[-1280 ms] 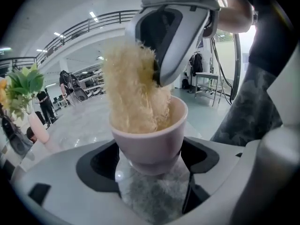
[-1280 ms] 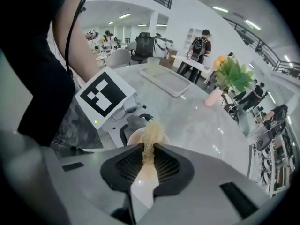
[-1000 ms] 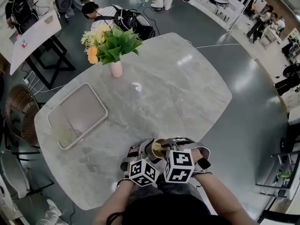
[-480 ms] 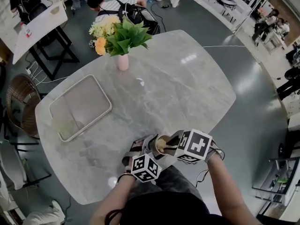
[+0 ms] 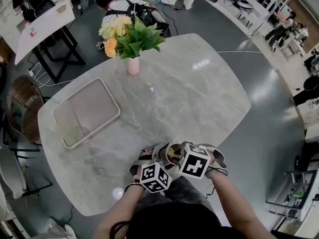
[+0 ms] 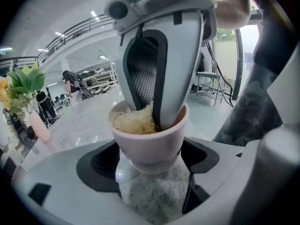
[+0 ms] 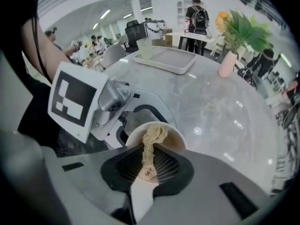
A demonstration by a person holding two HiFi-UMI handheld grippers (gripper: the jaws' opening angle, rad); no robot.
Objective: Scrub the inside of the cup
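A small pink cup [image 6: 150,137] sits upright between the jaws of my left gripper [image 6: 150,159], which is shut on its lower wall. In the head view the cup [image 5: 171,154] is at the table's near edge, between both marker cubes. My right gripper [image 7: 150,162] is shut on a strand of pale tan scrubbing fibre [image 7: 151,146] and points down into the cup [image 7: 176,139]. From the left gripper view its fingers [image 6: 180,55] reach inside the rim, and the fibre wad [image 6: 133,122] fills the cup's mouth. The cup's bottom is hidden.
A white tray [image 5: 102,96] lies at the table's left with a pale green thing [image 5: 70,133] in its near corner. A pink vase of flowers [image 5: 132,64] stands at the far side. People, desks and chairs surround the marble table [image 5: 199,93].
My right gripper has swung out to the right and come back closer over the cup, fibre still inside. The left gripper and the cup have stayed in place.
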